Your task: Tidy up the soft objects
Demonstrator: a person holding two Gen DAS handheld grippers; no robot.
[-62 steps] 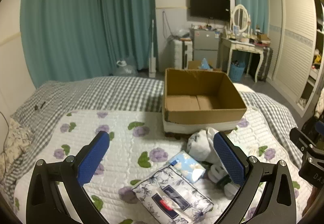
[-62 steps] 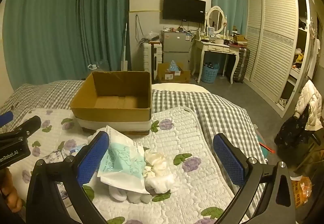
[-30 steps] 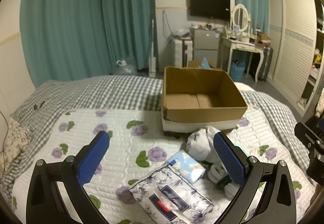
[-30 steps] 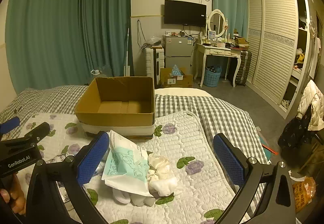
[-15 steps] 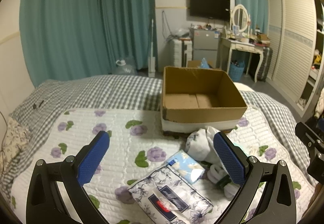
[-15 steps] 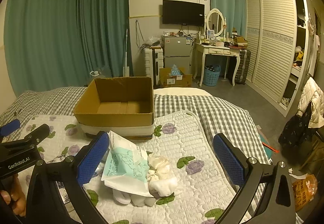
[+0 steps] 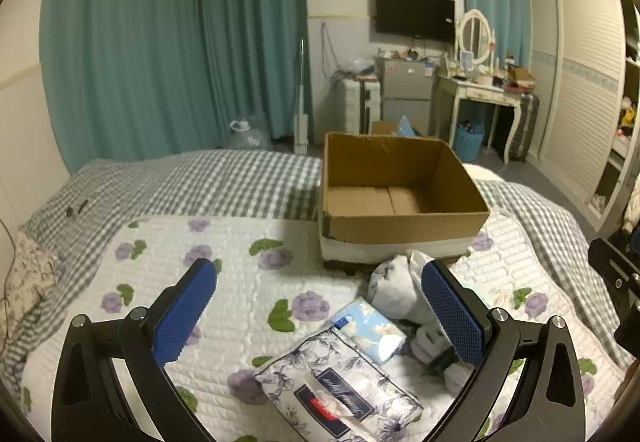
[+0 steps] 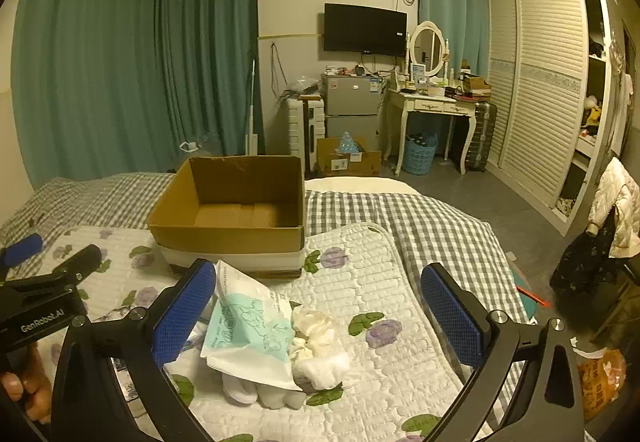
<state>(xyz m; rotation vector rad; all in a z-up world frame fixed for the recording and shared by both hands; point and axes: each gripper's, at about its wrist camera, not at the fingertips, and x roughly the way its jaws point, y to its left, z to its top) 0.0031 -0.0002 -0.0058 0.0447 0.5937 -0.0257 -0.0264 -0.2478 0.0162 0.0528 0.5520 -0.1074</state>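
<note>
An open, empty cardboard box point(image 7: 404, 228) point(image 8: 228, 238) stands on the bed. In front of it lies a pile of soft things. In the left wrist view I see a floral tissue pack point(image 7: 340, 398), a small light-blue pack point(image 7: 368, 330) and a rolled white cloth point(image 7: 396, 292). In the right wrist view I see a white-and-teal plastic pack point(image 8: 250, 330) lying over white socks point(image 8: 320, 346). My left gripper point(image 7: 320, 316) is open and empty above the tissue pack. My right gripper point(image 8: 318, 316) is open and empty above the teal pack.
The pile lies on a white quilted pad with purple flowers point(image 7: 240, 282) over a grey checked blanket point(image 8: 420, 226). A pillow point(image 7: 24, 290) is at the left edge. Beyond the bed stand teal curtains, a small fridge point(image 8: 352, 106), a dressing table point(image 8: 432, 102) and a wardrobe.
Both grippers stay open and empty. The right gripper has risen and drawn back a little; the left has barely shifted.
</note>
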